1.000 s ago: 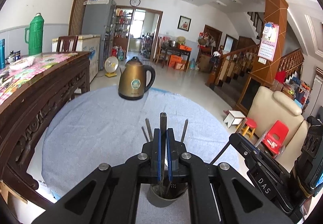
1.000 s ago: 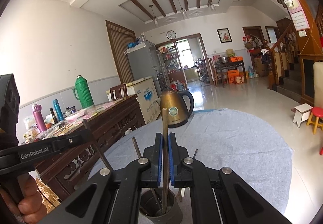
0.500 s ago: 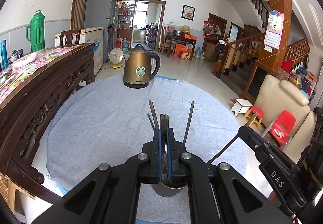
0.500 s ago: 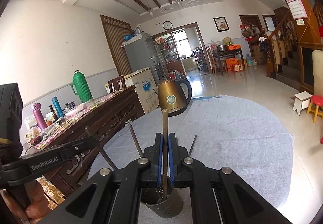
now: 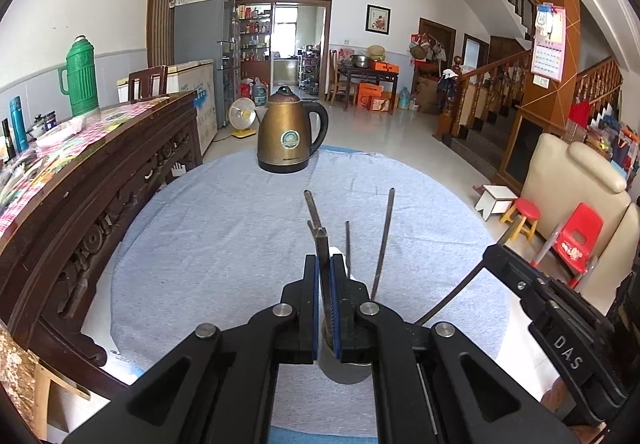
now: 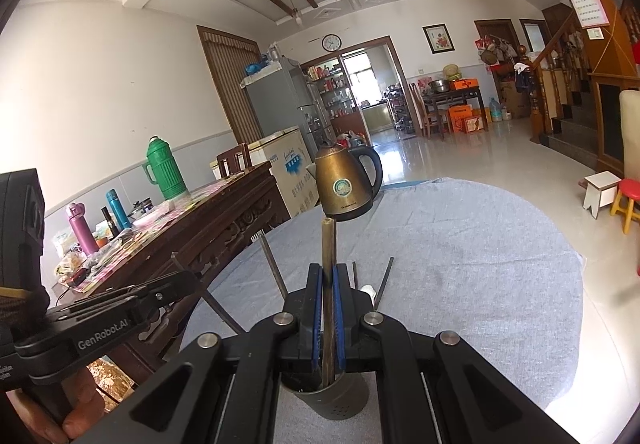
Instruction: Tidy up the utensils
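A dark metal holder cup (image 5: 347,370) stands on the grey cloth of the round table; it also shows in the right wrist view (image 6: 336,400). Several thin utensils (image 5: 382,240) stand in it. My left gripper (image 5: 325,280) is shut on a dark utensil handle (image 5: 322,244) whose lower end reaches into the cup. My right gripper (image 6: 327,284) is shut on a brownish chopstick-like stick (image 6: 328,244), also reaching down into the cup. Both grippers are directly above the cup, close together.
A brass kettle (image 5: 289,135) stands at the table's far side. A carved wooden sideboard (image 5: 80,179) with a green thermos (image 5: 80,77) runs along the left. The right gripper's body (image 5: 560,328) is at lower right; stools and an armchair stand right of the table.
Both grippers have risen a little above the cup with their utensils held; the cup and table look lower and farther in both views.
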`<state>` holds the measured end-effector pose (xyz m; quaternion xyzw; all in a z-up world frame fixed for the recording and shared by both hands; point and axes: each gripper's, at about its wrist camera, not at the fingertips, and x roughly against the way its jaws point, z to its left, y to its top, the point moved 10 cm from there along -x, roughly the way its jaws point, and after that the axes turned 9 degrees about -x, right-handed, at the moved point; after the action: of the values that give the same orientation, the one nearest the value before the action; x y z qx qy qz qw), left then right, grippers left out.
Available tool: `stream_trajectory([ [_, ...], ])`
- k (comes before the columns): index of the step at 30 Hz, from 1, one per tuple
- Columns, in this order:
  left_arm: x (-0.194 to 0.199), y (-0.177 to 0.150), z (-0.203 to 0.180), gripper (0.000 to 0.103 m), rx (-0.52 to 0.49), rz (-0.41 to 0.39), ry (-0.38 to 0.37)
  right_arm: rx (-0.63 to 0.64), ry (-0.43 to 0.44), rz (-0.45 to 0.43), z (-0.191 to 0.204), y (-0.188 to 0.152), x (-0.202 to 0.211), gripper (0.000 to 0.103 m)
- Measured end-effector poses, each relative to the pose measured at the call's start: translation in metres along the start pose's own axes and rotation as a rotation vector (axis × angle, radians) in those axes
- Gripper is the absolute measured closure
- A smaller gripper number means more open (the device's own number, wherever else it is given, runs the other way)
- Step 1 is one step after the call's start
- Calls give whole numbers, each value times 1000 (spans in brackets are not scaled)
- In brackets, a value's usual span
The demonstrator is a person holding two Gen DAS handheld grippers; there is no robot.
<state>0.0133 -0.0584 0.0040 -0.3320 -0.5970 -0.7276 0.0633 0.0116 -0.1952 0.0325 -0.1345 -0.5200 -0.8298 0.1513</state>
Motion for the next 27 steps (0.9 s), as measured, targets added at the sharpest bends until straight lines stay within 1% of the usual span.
stream_trajectory([
  [6, -4, -2, 2, 97, -13, 11, 24, -11, 4, 17, -2, -4, -3, 96],
  [15, -11, -7, 6, 97, -15, 29, 41, -14, 16, 47, 2, -13, -11, 95],
  [20, -16, -10, 10, 95, -12, 40, 47, -44, 30, 85, -2, -18, -19, 95],
  [21, -17, -11, 11, 94, -12, 41, 50, -54, 35, 89, -3, -18, -20, 95],
  [23, -18, -11, 14, 84, -8, 41, 56, -75, 44, 97, -7, -18, -21, 95],
  [24, -16, -12, 14, 76, -6, 38, 58, -82, 44, 98, -8, -17, -21, 95],
  [25, -16, -11, 15, 71, -4, 34, 62, -86, 45, 98, -9, -17, -22, 95],
  [27, -16, -11, 18, 66, -3, 28, 66, -95, 50, 92, -11, -15, -22, 94],
])
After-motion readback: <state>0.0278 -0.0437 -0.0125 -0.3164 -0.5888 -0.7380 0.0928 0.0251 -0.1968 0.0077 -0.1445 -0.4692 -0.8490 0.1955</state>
